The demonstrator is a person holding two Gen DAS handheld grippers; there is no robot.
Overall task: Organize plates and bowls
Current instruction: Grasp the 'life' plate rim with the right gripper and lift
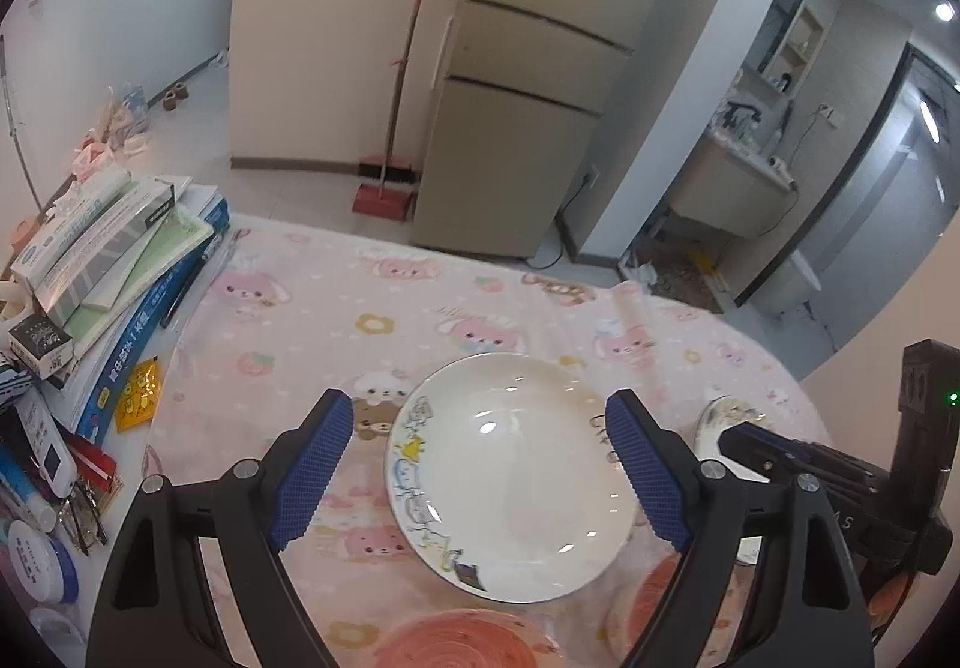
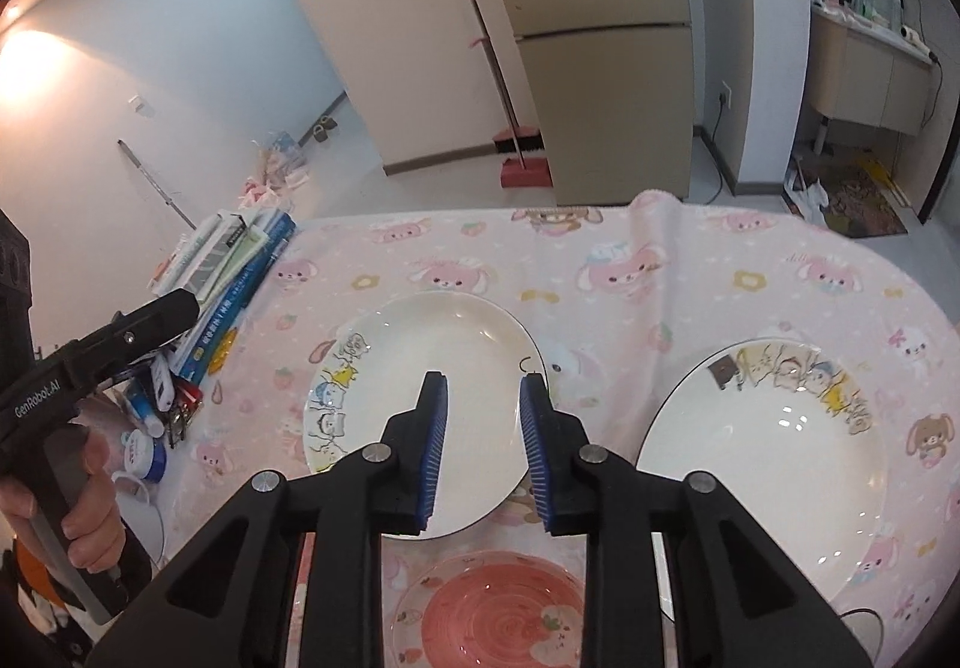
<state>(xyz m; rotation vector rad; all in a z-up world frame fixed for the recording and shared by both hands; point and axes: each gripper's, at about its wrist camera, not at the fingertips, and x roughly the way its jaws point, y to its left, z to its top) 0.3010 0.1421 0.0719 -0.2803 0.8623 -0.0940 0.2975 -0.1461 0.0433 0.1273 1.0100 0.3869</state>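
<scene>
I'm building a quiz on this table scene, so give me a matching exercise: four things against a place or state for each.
Things:
1. left gripper
2. right gripper
3. pink strawberry bowl
4. stack of books

Places or states:
A. at the table's left edge
B. jaws wide apart, either side of the left white plate
C. nearest the cameras, below the white plates
D. jaws narrowly apart, nothing between them

Pairs: 1-B, 2-D, 3-C, 4-A

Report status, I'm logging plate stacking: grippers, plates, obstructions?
Left gripper open, right gripper open, both empty. Two white plates and pink plate unstacked. Nothing in the way.
</scene>
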